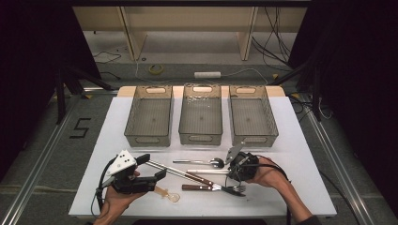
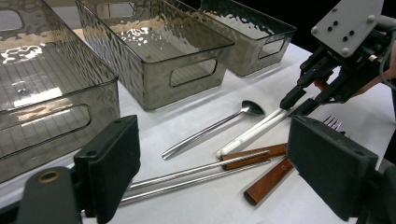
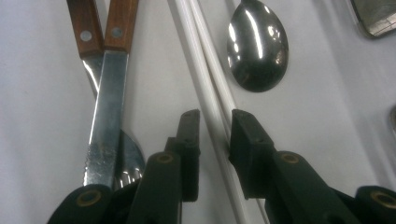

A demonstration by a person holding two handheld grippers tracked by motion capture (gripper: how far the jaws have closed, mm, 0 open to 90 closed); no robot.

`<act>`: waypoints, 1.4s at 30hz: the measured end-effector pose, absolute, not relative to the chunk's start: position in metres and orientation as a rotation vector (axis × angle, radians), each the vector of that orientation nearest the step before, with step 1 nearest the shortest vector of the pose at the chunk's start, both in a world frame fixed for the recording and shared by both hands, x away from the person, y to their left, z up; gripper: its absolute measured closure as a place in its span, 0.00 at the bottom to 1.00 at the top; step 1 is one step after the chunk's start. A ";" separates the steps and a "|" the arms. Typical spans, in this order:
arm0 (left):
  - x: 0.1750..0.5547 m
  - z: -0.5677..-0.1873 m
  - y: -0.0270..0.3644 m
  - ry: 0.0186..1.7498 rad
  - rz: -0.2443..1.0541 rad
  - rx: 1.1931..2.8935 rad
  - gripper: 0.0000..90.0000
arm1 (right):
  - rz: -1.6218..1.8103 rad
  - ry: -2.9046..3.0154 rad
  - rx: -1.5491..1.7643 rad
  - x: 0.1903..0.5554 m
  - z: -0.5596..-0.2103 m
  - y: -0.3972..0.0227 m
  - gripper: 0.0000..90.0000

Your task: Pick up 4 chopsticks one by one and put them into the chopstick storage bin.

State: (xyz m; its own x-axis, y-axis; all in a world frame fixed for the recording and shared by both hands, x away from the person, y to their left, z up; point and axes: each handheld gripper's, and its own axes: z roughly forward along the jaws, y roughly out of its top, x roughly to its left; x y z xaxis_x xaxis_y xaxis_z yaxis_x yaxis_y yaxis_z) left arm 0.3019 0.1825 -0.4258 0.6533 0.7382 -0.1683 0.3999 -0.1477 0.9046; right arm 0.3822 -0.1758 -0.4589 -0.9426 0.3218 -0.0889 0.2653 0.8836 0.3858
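Observation:
My right gripper (image 1: 231, 171) (image 3: 215, 123) is open and low over the table. Its jaws stand astride a pair of white chopsticks (image 1: 206, 171) (image 3: 205, 60), which lie flat between them. To the left, my left gripper (image 1: 153, 166) (image 2: 219, 158) is wide open and holds nothing, above a pair of metal chopsticks (image 1: 171, 169) (image 2: 187, 177). A metal spoon (image 1: 206, 162) (image 3: 257, 46) lies just behind the white chopsticks. A knife (image 3: 105, 116) and a fork (image 1: 234, 189), both with wooden handles (image 2: 266, 182), lie in front of them. The left gripper view also shows the right gripper (image 2: 296, 106) at the white chopsticks (image 2: 254, 133).
Three translucent grey bins stand in a row behind the cutlery: left (image 1: 146, 139), middle (image 1: 200, 139), right (image 1: 255, 139). A small amber plastic spoon (image 1: 169, 194) lies near the table's front edge by the left hand. Cables and a tape roll lie on the floor beyond the table.

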 end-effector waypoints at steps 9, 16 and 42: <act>0.302 -0.426 0.183 0.917 0.384 1.769 0.19 | 0.516 2.913 0.405 0.384 -0.462 -0.173 0.86; 0.302 -0.426 0.182 0.916 0.386 1.770 0.19 | 0.481 2.923 0.370 0.382 -0.461 -0.170 0.89; 0.302 -0.426 0.182 0.915 0.390 1.773 0.19 | 0.377 2.977 0.180 0.385 -0.458 -0.163 0.95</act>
State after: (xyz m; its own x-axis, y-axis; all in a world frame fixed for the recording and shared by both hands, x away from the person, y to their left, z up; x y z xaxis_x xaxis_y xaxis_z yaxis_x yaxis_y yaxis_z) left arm 0.3022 0.1815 -0.4258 0.6540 0.7392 -0.1606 0.3953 -0.1530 0.9057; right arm 0.3846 -0.1626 -0.4585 -0.9837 0.1350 -0.1190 0.1011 0.9615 0.2555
